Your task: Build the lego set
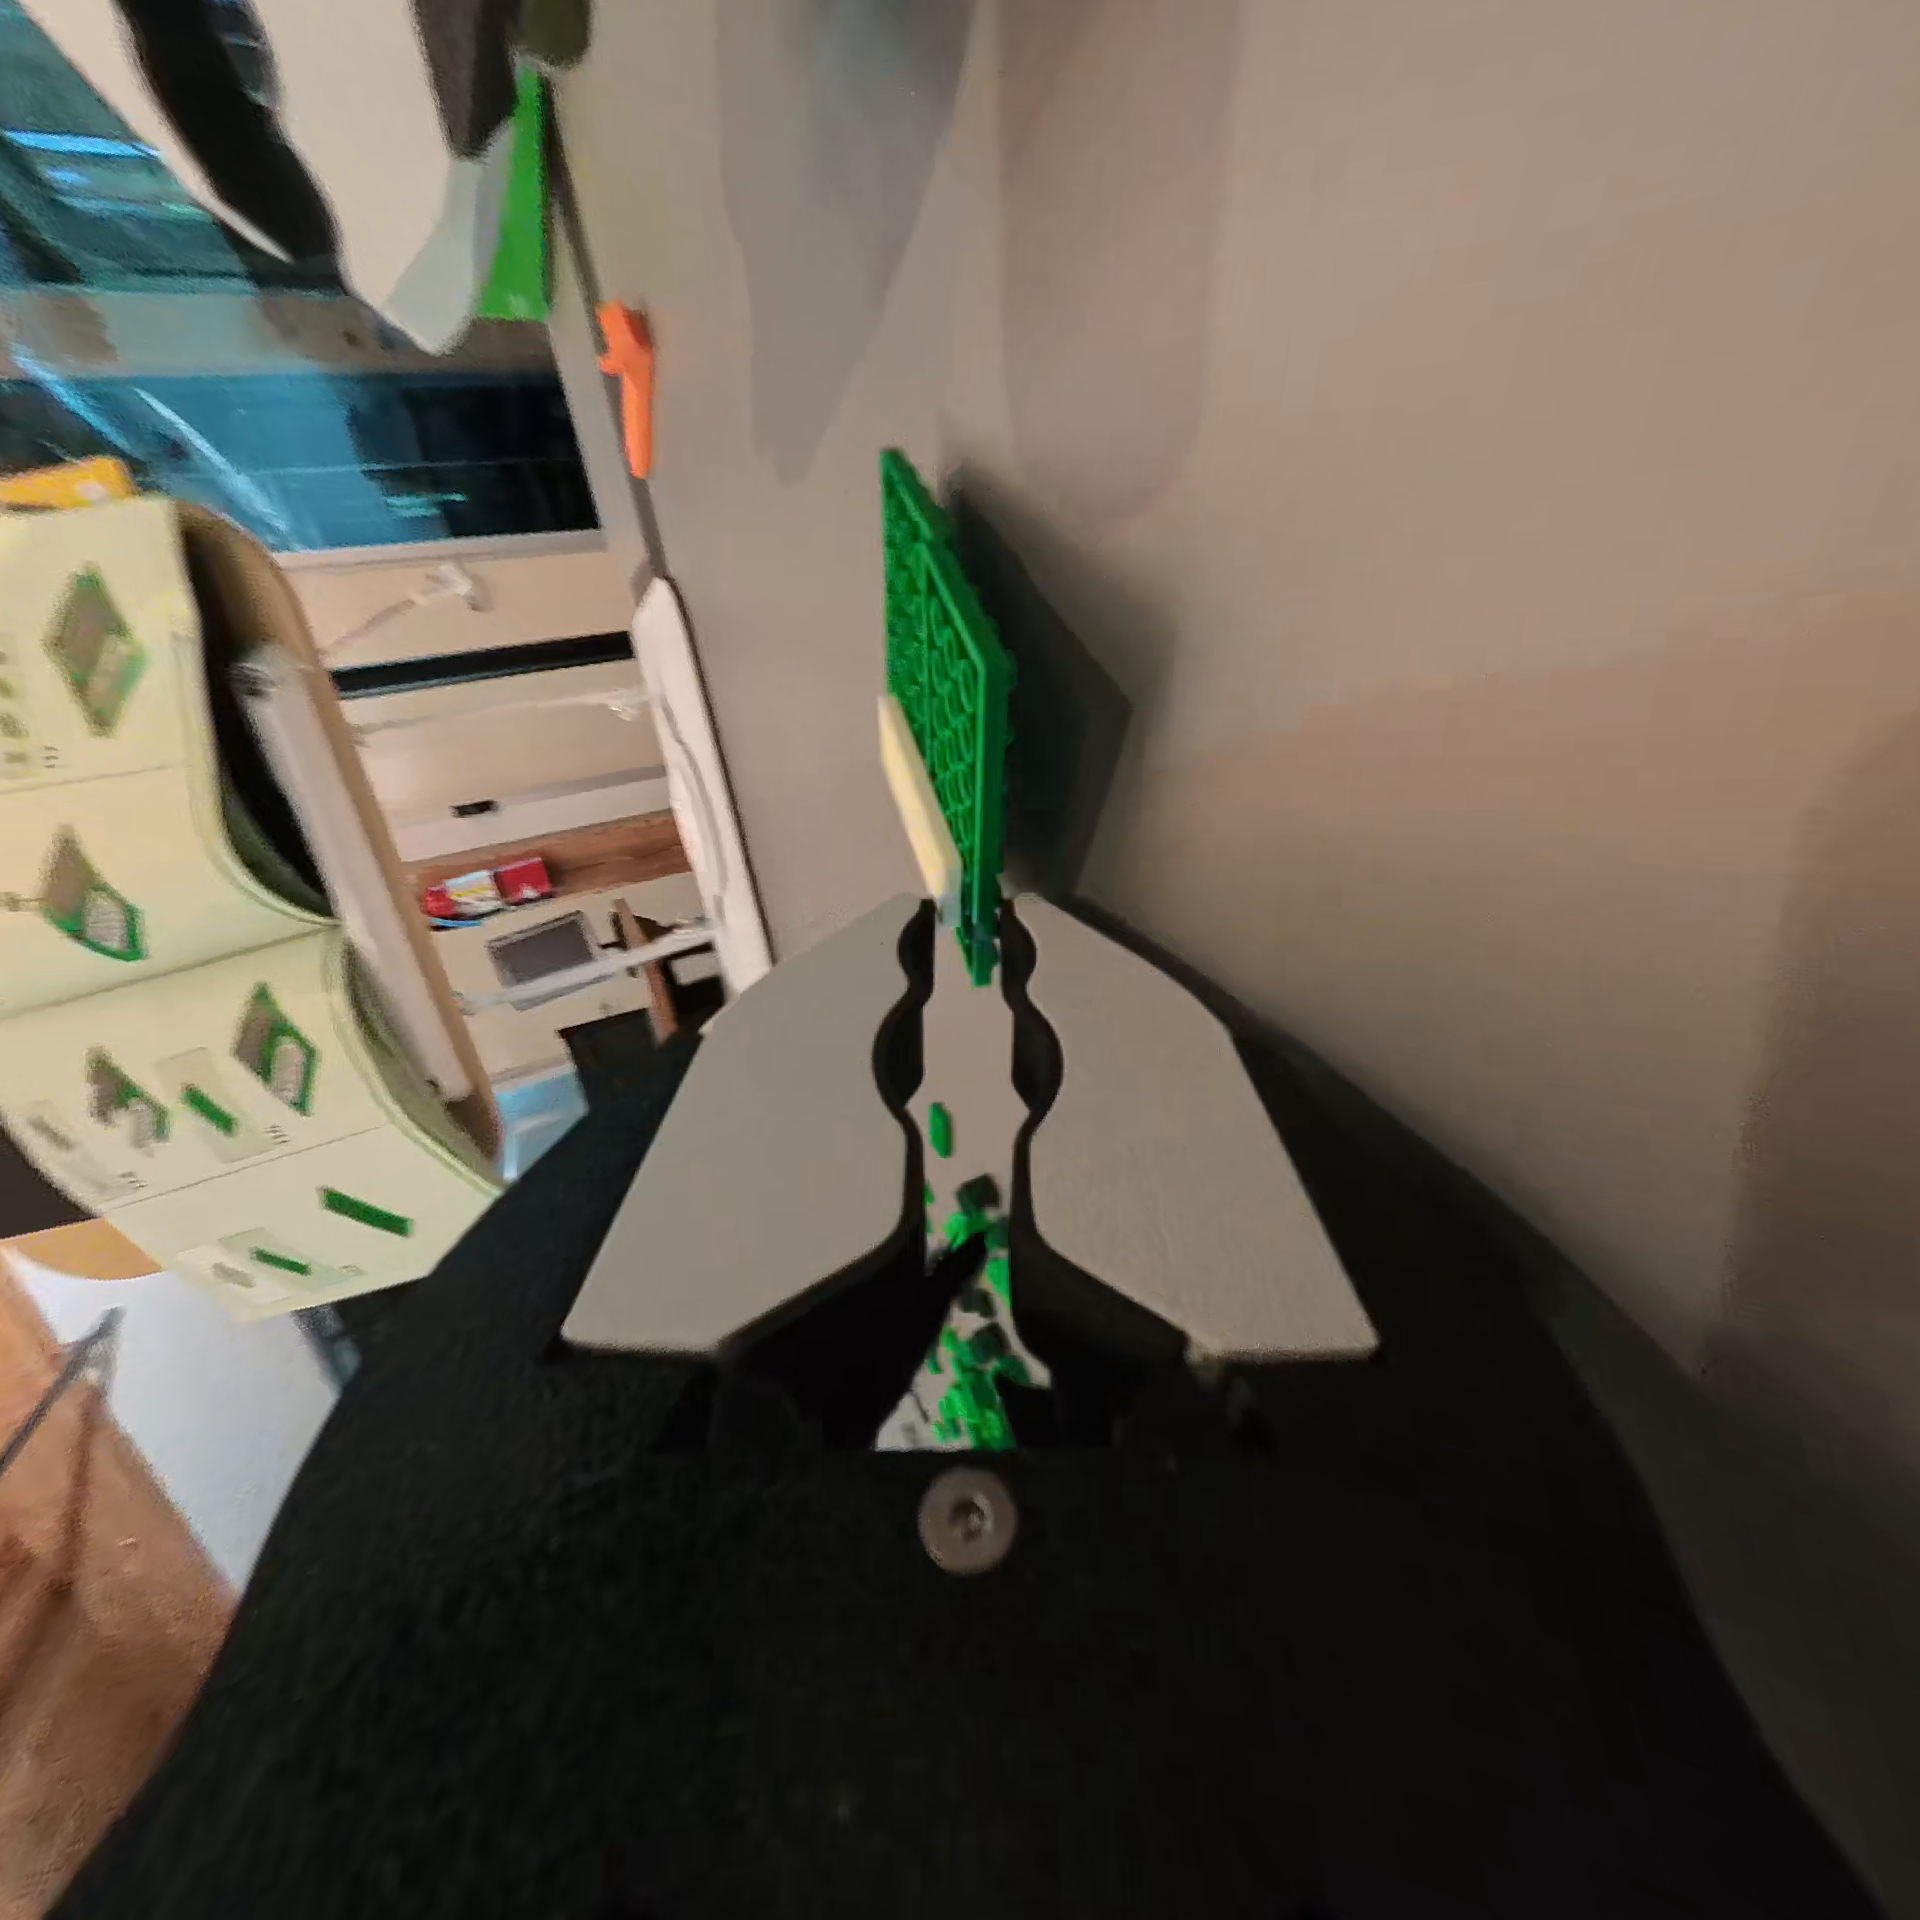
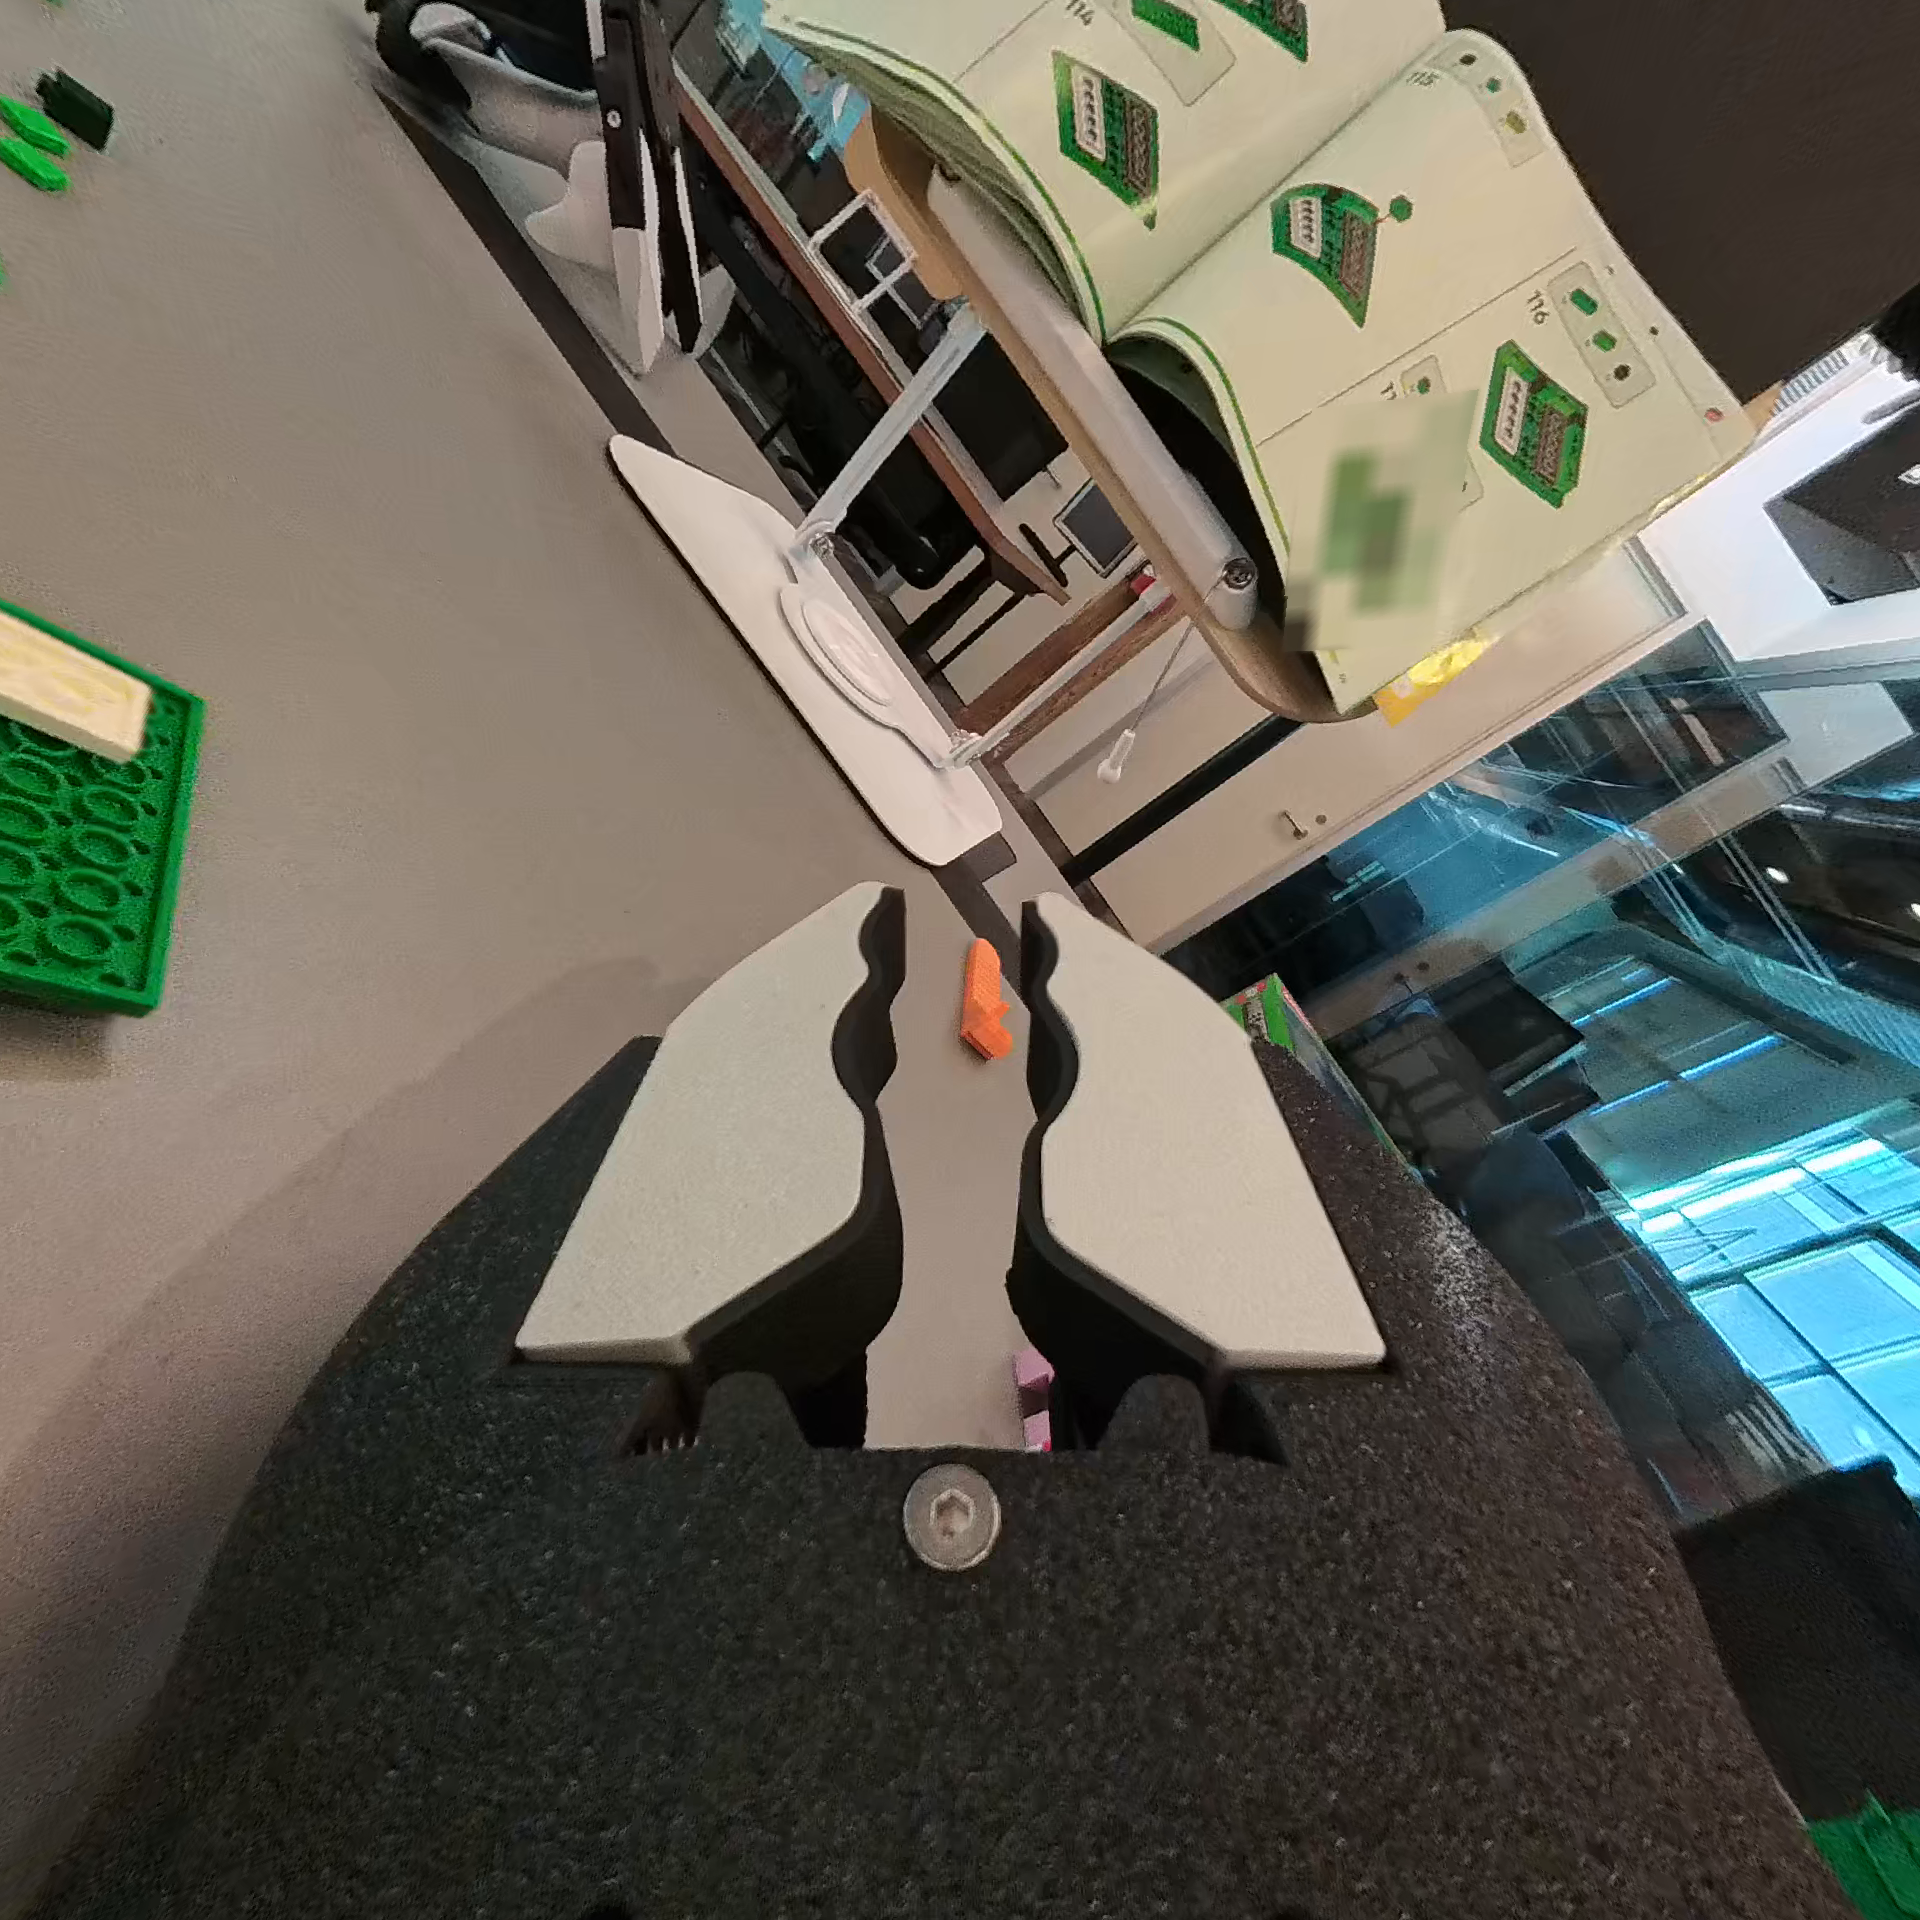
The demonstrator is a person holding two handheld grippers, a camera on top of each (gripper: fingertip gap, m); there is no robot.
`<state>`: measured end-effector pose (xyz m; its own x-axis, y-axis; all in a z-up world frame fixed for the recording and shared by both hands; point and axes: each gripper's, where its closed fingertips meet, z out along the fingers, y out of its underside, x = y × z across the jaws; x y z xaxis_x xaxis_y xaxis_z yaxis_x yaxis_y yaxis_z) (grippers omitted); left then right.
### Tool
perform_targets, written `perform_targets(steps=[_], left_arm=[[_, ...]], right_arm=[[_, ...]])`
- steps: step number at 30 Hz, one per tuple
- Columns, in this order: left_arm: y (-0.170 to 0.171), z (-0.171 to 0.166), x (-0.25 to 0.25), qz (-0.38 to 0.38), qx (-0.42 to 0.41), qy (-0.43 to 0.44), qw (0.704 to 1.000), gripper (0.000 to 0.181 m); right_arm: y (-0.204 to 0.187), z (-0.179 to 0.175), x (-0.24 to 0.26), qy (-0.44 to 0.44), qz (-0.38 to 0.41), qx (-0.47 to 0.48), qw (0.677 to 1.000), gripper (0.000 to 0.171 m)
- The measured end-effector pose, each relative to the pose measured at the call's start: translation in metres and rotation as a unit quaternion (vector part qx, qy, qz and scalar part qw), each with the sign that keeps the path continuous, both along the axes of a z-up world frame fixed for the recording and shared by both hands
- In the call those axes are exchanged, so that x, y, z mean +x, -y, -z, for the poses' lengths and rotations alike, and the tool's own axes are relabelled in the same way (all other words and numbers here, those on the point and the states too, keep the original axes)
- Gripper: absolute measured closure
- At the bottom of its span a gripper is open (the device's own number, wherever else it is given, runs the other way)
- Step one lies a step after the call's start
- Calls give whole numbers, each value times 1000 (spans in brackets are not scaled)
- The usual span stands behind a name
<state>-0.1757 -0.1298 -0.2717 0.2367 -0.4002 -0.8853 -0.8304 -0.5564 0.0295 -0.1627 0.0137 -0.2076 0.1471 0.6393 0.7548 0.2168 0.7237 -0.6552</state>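
The green plate [image 1: 940,665] shows its ringed underside and carries a cream piece [image 1: 914,800]. It is tilted off the grey table [image 1: 1455,727] and casts a dark shadow on it. My left gripper [image 1: 968,920] is shut on the plate's near edge. The plate [image 2: 73,862] and cream piece [image 2: 73,691] also show at the left edge of the right wrist view. My right gripper [image 2: 961,920] is open and empty above the table. An orange lego tool [image 2: 982,1003] lies on the table between its fingers, apart from them. The tool [image 1: 629,384] also shows in the left wrist view.
An open instruction booklet [image 2: 1299,260] hangs on a stand with a white base [image 2: 831,644] at the table's far edge [image 2: 520,270]. Loose green pieces [image 1: 971,1309] lie under my left gripper, and more [image 2: 36,135] at the far left. A pink piece [image 2: 1034,1387] lies below my right gripper.
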Motion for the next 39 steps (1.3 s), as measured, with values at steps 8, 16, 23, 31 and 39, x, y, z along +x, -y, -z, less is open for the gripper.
perform_targets(steps=[8,16,23,31,39], left_arm=[[6,-2,8,-37,-24,87,995,150],[24,-24,0,-20,37,170,984,143],[77,-98,-51,68,343,253,902,165],[106,-102,-95,104,424,285,853,178],[106,-102,-100,97,437,340,827,181]], right_arm=[[-2,1,4,2,-1,-10,1000,150],[2,4,4,13,-6,4,1000,150],[5,-5,0,-24,-19,-103,994,150],[3,-11,4,-61,5,-186,981,151],[32,-8,-2,-38,-49,-155,986,151]])
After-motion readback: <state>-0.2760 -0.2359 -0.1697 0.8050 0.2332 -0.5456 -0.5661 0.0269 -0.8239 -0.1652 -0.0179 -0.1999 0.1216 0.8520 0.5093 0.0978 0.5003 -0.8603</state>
